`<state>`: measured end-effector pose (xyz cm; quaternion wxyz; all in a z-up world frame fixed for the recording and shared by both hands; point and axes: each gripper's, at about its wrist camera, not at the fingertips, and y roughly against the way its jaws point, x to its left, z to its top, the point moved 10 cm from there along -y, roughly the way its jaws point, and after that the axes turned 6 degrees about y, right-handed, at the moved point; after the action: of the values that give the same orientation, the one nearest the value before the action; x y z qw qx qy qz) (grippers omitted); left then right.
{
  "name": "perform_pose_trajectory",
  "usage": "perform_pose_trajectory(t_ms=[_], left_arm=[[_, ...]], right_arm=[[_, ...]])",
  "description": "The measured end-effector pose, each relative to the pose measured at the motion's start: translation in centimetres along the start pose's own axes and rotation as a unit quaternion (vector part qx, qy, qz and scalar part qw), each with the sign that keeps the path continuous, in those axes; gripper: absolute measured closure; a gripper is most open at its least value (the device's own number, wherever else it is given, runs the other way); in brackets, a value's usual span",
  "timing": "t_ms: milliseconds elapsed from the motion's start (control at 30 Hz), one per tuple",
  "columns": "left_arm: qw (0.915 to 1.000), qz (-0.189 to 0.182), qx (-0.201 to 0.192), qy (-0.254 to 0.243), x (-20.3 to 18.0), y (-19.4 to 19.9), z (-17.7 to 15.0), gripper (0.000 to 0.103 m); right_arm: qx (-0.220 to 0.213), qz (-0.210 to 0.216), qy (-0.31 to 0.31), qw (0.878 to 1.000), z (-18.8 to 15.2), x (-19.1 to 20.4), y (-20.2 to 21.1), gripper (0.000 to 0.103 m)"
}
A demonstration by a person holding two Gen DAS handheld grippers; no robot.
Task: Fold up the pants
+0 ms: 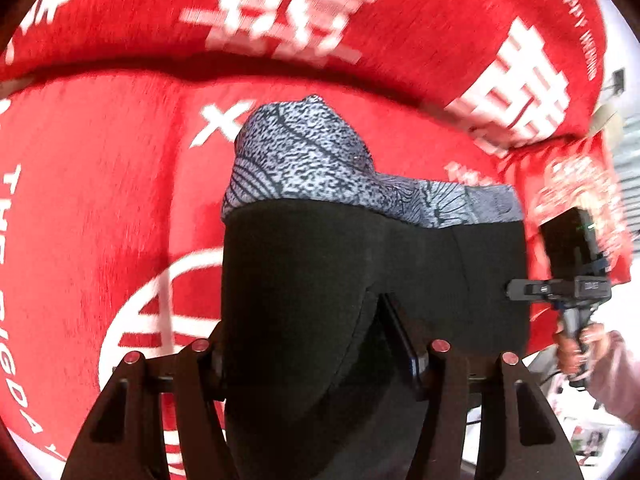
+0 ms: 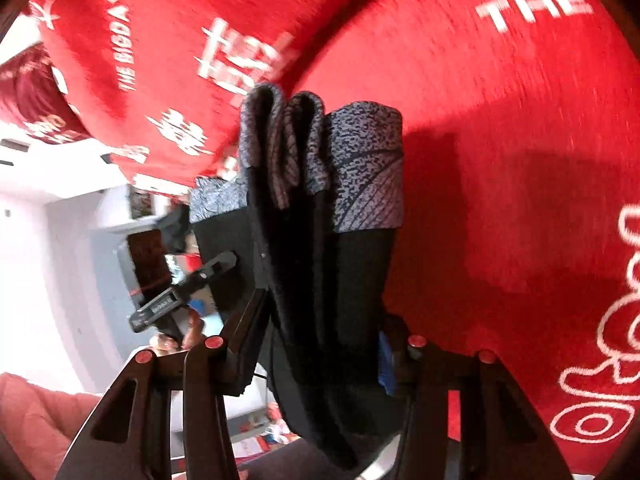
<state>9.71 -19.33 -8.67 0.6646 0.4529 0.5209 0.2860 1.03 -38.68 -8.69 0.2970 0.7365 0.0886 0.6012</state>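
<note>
Black pants — grey patterned cuffs

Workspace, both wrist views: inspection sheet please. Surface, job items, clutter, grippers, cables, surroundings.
Surface: red blanket with white lettering and symbols, draped over what looks like a cushioned sofa; image blurred.
Job's things: pants, black with a grey patterned band, lifted off the blanket, bunched in layers in the right view.
Clutter: nothing seen on the blanket.
Grippers: left gripper shut on the pants; right gripper shut on the pants; each also shows in the other's view.
Cables: a thin dark cable runs below the right hand.
Surroundings: white floor or furniture beyond the blanket, small items too blurred to identify.
</note>
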Motion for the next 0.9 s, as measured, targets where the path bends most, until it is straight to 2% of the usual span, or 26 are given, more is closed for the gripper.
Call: perform_pose_trajectory(t_ms=[33, 67, 100, 133, 167, 200, 267, 400, 533, 600, 767, 900], left_arm=[[0.9999, 0.012, 0.011, 0.003, 0.8, -1.4, -0.6, 0.040], [0.9998, 0.020, 0.007, 0.007, 1.9, -2.4, -0.8, 0.024], [0.9997, 0.017, -0.017, 0.009, 2.5, -2.5, -0.5, 0.014], [0.9995, 0.018, -0.022, 0.012, 2.9, -2.7, -0.3, 0.010], [0.9994, 0.020, -0.022, 0.020, 3.3, -2.9, -0.2, 0.003], [0.9992, 0.022, -0.022, 0.025, 3.5, -3.1, -0.1, 0.001], [0.9989, 0.030, -0.023, 0.029, 3.5, -3.0, -0.2, 0.001], [0.9960, 0.082, -0.018, 0.030, 3.6, -2.0, -0.6, 0.001], [0.9884, 0.143, -0.049, 0.006, 3.0, 0.9, -1.3, 0.001], [0.9854, 0.162, -0.050, -0.005, 2.8, 2.0, -2.1, 0.001], [0.9824, 0.184, -0.024, -0.024, 2.2, 3.8, -5.3, 0.001], [0.9796, 0.197, -0.020, -0.036, 0.9, 5.7, -7.3, 0.001]], right_arm=[[0.008, -0.023, 0.002, 1.000, -0.5, -1.1, -1.1, 0.050], [0.013, -0.050, 0.008, 0.999, -0.8, -2.2, -1.8, 0.048], [0.015, -0.079, 0.019, 0.997, -1.2, -3.2, -2.3, 0.042], [0.010, -0.092, 0.031, 0.995, -1.3, -3.9, -2.7, 0.038], [-0.001, -0.083, 0.027, 0.996, -1.2, -4.1, -2.7, 0.036], [-0.008, -0.078, 0.018, 0.997, -1.1, -4.2, -2.6, 0.036], [-0.021, -0.088, 0.010, 0.996, -1.2, -4.3, -2.2, 0.036], [-0.033, -0.139, -0.012, 0.990, -2.3, -4.2, -1.3, 0.022], [-0.044, -0.178, -0.039, 0.982, -3.7, -3.9, 0.5, 0.021], [-0.058, -0.200, -0.047, 0.977, -5.0, -3.7, 1.5, 0.020], [-0.092, -0.246, -0.068, 0.962, -8.0, -2.9, 3.8, 0.019], [-0.109, -0.286, -0.063, 0.950, -9.9, -1.0, 4.6, 0.019]])
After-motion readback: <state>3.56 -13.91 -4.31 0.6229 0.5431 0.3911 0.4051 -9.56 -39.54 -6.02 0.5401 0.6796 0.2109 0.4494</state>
